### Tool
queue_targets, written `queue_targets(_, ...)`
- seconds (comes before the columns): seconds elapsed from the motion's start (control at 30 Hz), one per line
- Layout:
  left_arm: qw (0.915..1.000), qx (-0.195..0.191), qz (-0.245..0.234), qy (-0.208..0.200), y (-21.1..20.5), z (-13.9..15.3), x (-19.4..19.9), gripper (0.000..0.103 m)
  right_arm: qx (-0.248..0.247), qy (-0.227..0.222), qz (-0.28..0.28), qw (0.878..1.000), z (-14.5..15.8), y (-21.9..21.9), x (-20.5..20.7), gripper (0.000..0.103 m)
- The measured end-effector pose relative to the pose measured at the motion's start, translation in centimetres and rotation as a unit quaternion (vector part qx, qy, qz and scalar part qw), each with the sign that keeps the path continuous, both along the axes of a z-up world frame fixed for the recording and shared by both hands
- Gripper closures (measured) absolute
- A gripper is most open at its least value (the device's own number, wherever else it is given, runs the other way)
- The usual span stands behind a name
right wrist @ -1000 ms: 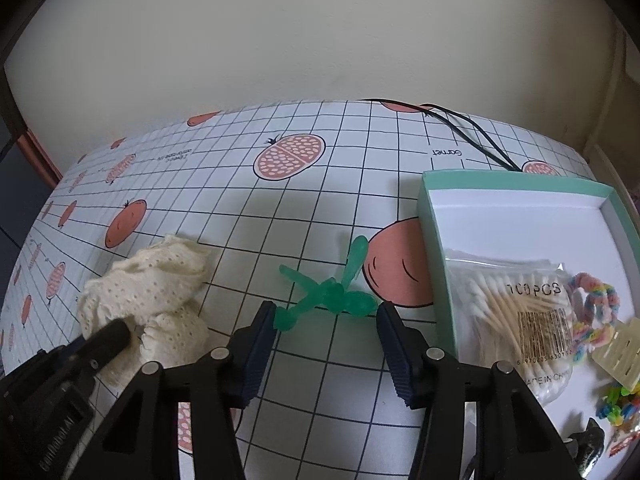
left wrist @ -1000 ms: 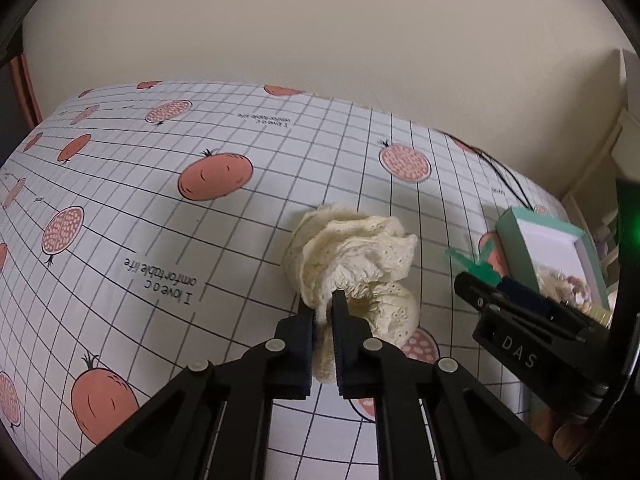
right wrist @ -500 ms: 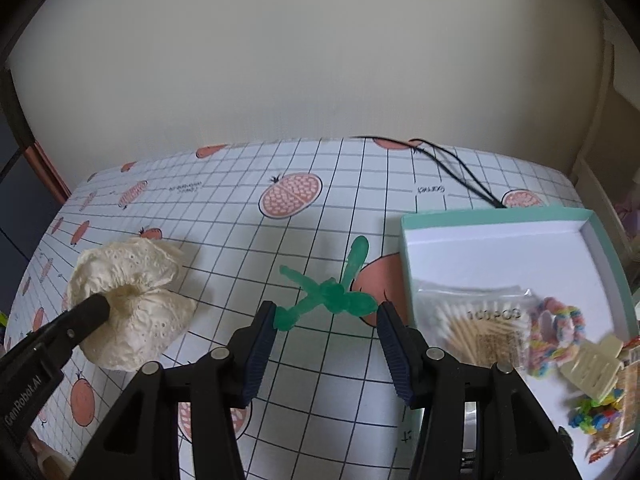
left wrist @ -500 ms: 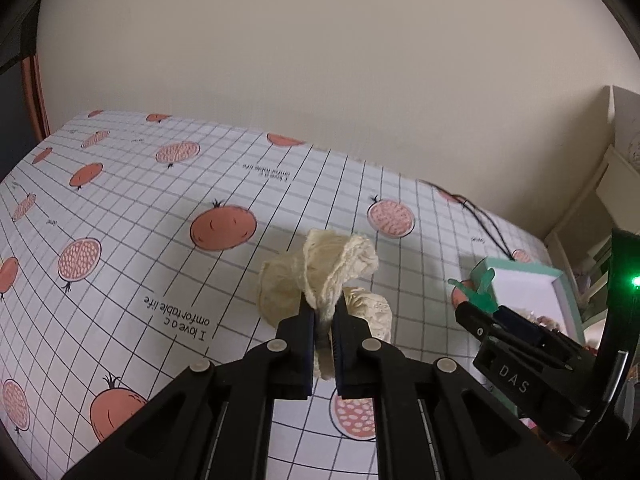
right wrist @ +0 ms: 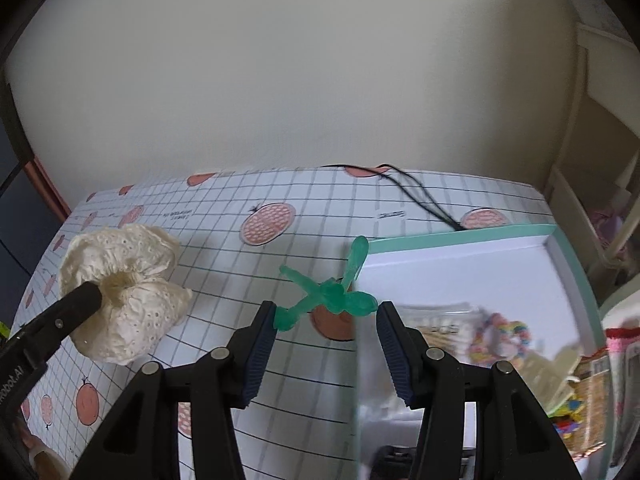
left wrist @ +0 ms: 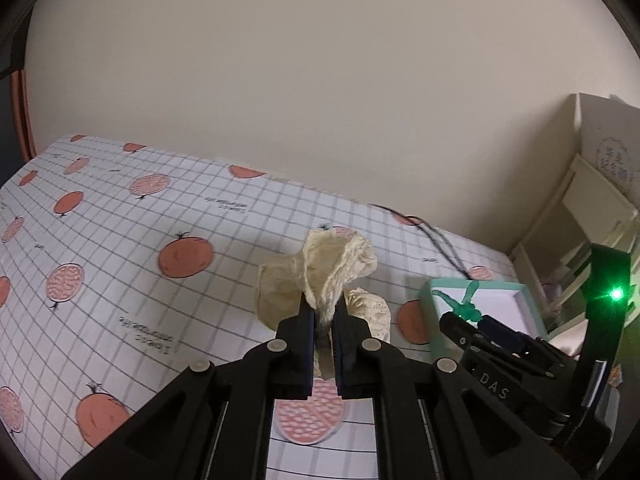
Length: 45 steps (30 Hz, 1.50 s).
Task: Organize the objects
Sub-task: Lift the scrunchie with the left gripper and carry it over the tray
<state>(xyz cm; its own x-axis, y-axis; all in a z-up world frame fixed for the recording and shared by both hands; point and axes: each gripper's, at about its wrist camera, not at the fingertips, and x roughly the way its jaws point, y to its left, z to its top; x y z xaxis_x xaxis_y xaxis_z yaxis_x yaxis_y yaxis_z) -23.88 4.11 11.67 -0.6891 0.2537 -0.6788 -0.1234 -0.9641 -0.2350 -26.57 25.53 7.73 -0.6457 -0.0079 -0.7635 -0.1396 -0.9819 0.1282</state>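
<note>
A cream lace cloth (left wrist: 336,264) hangs bunched above the tablecloth, with my left gripper (left wrist: 322,312) shut on its middle. In the right wrist view the same cloth (right wrist: 128,280) shows at the left on the left gripper's tip (right wrist: 90,296). A green plastic clip (right wrist: 332,292) spans the gap of my right gripper (right wrist: 327,308), pinched at both ends and held in the air at the left edge of the mint-rimmed white box (right wrist: 460,234). From the left wrist view, the clip (left wrist: 464,306) sits at the right gripper's tip (left wrist: 460,324), over the box (left wrist: 436,292).
The box holds a cotton swab pack (right wrist: 436,328), a coloured bead bracelet (right wrist: 500,336) and other small items. A black cable (right wrist: 420,196) runs from the wall to the box. The fruit-print tablecloth (left wrist: 140,280) spreads left. White shelving (left wrist: 580,240) stands at the right.
Both grippers have risen. The cream cloth came off the tablecloth in the left gripper. The right gripper carried the green clip up and right, to the box's edge.
</note>
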Motion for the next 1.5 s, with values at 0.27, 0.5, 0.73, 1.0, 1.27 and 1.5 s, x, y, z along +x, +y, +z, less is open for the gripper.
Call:
queue_targets(0.27,0.9986,0.021,-0.045,0.015,4.0,1.6,1.3,0.095,0.003,0.006,-0.028,1.0,1.2,4.2,1.7,0.049)
queue_targets(0.5,0.9955,0.026,-0.09,0.016,7.9,1.5,2.5,0.095,0.003,-0.001,-0.058,0.998,1.1,8.0,3.3,0.049)
queue_targets(0.73,0.9917,0.038,-0.122,0.007,10.8,0.6,3.1,0.095,-0.003,-0.01,-0.085,0.996,0.2,11.0,4.2,0.049)
queue_targets(1.0,0.9881,0.057,-0.141,-0.018,13.1,-1.6,3.6,0.095,0.001,-0.022,-0.098,0.995,-1.0,12.3,4.6,0.049)
queue_targets(1.27,0.9864,0.034,-0.157,-0.035,14.8,-3.4,4.0,0.095,0.006,-0.034,-0.103,0.994,-2.0,12.7,4.6,0.049)
queue_targets(1.5,0.9855,0.004,-0.161,-0.053,15.6,-4.8,4.2,0.095,0.005,-0.041,-0.106,0.993,-2.7,12.9,4.6,0.048)
